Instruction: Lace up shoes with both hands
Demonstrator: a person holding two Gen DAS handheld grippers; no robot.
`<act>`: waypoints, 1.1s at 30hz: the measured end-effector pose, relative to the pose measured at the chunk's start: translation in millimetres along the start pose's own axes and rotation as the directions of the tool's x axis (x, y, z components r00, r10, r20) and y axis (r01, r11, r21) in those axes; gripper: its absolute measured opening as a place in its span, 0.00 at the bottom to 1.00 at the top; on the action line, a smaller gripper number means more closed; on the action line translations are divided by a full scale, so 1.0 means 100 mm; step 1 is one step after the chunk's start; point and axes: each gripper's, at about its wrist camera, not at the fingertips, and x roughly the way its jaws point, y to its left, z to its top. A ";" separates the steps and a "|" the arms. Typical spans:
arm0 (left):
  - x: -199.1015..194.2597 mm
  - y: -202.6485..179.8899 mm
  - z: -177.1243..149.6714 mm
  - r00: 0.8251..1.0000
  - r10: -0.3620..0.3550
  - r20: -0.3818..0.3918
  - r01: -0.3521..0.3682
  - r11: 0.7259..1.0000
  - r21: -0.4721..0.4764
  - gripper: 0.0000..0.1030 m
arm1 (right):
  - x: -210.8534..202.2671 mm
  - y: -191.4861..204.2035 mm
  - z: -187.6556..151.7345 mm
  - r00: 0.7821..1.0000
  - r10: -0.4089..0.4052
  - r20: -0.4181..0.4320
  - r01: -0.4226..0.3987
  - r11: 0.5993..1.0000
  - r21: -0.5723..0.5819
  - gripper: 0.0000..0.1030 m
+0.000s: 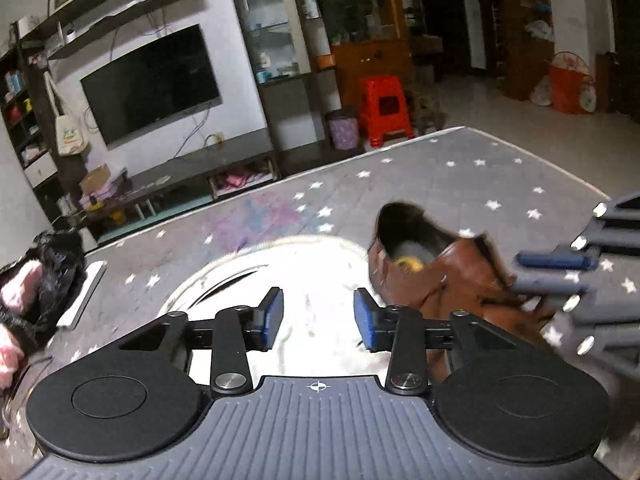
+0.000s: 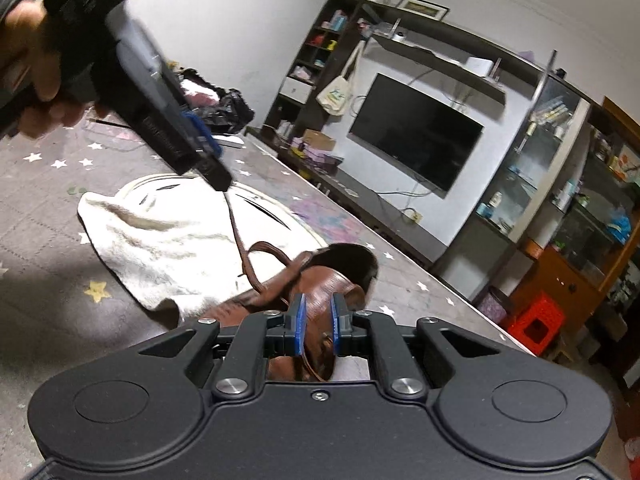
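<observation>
A brown leather shoe (image 1: 444, 280) stands on a grey star-patterned mat, its dark opening facing away; it also shows in the right wrist view (image 2: 320, 284). My left gripper (image 1: 318, 316) is open and empty, just left of the shoe over a white cloth (image 1: 304, 272). In the right wrist view the left gripper (image 2: 208, 160) hangs above the cloth (image 2: 168, 248), and a brown lace (image 2: 238, 236) runs from the shoe up towards its tip. My right gripper (image 2: 318, 322) is nearly shut around the shoe's tongue and a lace strand. It appears blurred at the right in the left wrist view (image 1: 560, 276).
A black bag with pink contents (image 1: 36, 284) lies at the mat's left edge beside a white flat object (image 1: 82, 294). A TV unit (image 1: 160, 176), glass cabinet and red stool (image 1: 384, 110) stand beyond the mat's far edge.
</observation>
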 end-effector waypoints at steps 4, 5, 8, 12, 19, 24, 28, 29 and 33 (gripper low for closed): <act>0.17 -0.14 0.15 0.996 -0.083 -0.014 0.083 0.997 0.004 0.46 | 0.09 0.03 0.05 1.000 0.013 -0.006 -0.013 1.000 -0.017 0.12; 0.22 -0.20 0.20 0.995 -0.099 -0.023 0.099 0.995 0.006 0.47 | 0.11 0.03 0.05 1.000 0.015 -0.008 -0.015 1.000 -0.021 0.12; 0.37 -0.31 0.27 0.992 -0.115 -0.054 0.115 0.993 0.007 0.47 | 0.14 0.02 0.03 1.000 0.024 -0.014 -0.024 0.999 -0.027 0.12; 0.54 -0.34 0.29 0.989 -0.113 -0.093 0.113 0.994 -0.006 0.46 | 0.17 0.01 0.01 0.999 0.029 -0.015 -0.030 0.999 -0.028 0.12; 0.55 -0.01 0.18 0.979 -0.187 -0.080 0.178 0.979 -0.103 0.40 | 0.23 0.02 0.02 0.999 0.047 -0.008 -0.048 0.998 -0.047 0.12; 0.53 0.14 0.11 0.973 -0.223 -0.053 0.213 0.967 -0.142 0.40 | 0.30 0.05 0.07 0.997 0.076 -0.004 -0.076 0.995 -0.064 0.12; 0.52 0.17 0.10 0.971 -0.236 -0.044 0.227 0.963 -0.145 0.40 | 0.38 0.08 0.10 0.996 0.090 -0.001 -0.090 0.991 -0.103 0.12; 0.52 0.18 0.09 0.971 -0.236 -0.042 0.228 0.963 -0.145 0.40 | 0.40 0.09 0.10 0.996 0.090 -0.002 -0.090 0.990 -0.104 0.12; 0.51 0.19 0.09 0.970 -0.242 -0.038 0.234 0.961 -0.149 0.40 | 0.49 0.10 0.12 0.996 0.087 -0.010 -0.088 0.990 -0.109 0.11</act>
